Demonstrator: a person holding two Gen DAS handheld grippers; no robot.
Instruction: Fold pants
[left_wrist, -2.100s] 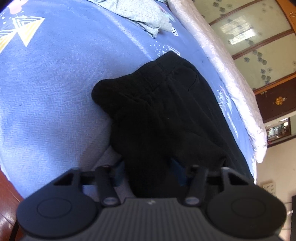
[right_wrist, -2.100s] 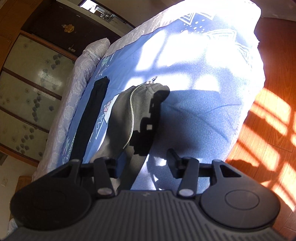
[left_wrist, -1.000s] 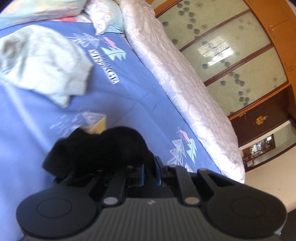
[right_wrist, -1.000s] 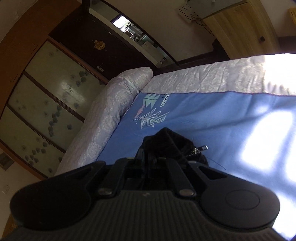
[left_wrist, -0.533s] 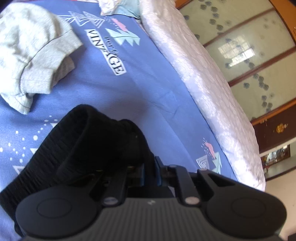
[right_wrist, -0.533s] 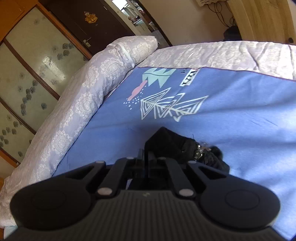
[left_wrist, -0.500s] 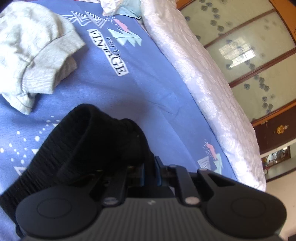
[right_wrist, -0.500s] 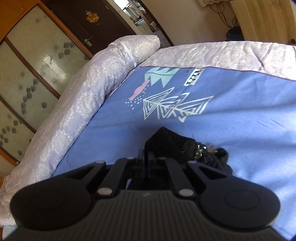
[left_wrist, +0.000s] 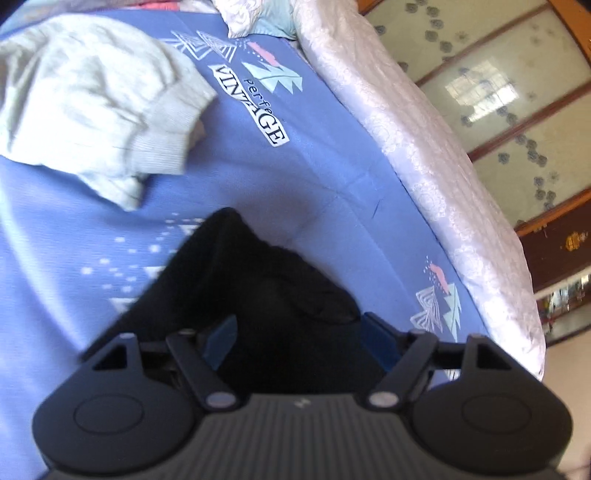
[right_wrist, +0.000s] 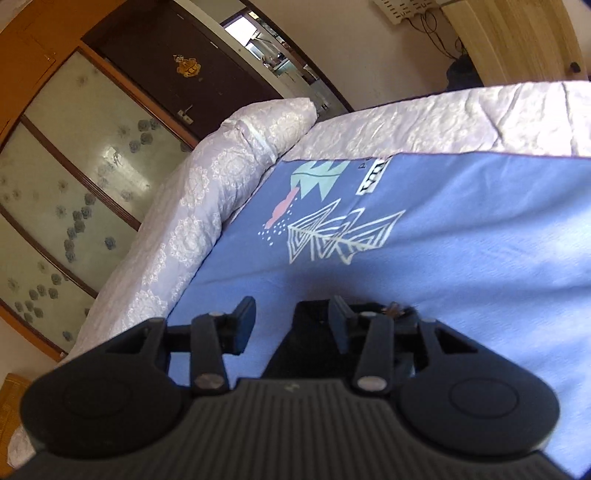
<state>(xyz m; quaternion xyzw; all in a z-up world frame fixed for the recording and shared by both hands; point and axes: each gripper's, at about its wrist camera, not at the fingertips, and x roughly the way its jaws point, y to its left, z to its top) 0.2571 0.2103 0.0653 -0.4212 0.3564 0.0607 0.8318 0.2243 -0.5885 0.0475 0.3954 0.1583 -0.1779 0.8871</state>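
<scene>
Two tools over bed (left_wrist: 332, 155). Left tool (left_wrist: 295, 332) opening, black pants (left_wrist: 266, 295) between spread fingers, unpinched. Right tool (right_wrist: 291, 325) opening, pants (right_wrist: 310, 332) at its right finger. Pants near bed's quilted edge.

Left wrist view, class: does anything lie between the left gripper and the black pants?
Nothing visible does. The left gripper is opening, with the black pants directly between its fingers. The grey garment lies farther off on the blue sheet, apart from the pants.

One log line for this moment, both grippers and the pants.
left gripper: opening, black pants between jaws | right gripper: opening, pants partly between | pants on blue bedsheet
</scene>
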